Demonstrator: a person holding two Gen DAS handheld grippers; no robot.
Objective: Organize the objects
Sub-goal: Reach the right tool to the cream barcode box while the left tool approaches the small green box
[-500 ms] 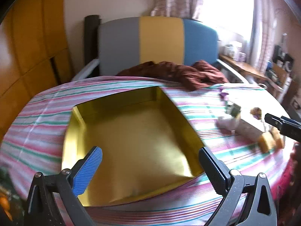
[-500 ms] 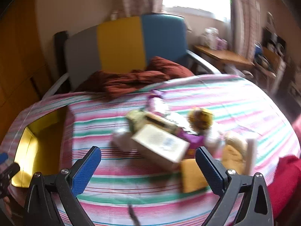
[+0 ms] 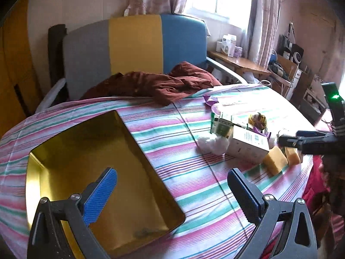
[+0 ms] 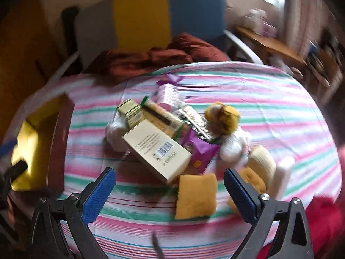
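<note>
A striped-cloth desk (image 3: 194,172) carries an empty gold box (image 3: 103,172) to the left and a heap of small objects well apart on the right. Both tongs, left (image 3: 172,192) and right (image 4: 170,192), gape empty. Judged as the first pick: the right should drop onto the yellow sponge (image 4: 196,196) just ahead.

Left gripper (image 3: 171,191) spread wide and holding nothing, blue-padded fingers (image 3: 100,196) pointing toward 12 o'clock, right gripper (image 4: 169,191) likewise spread, nothing held
</note>
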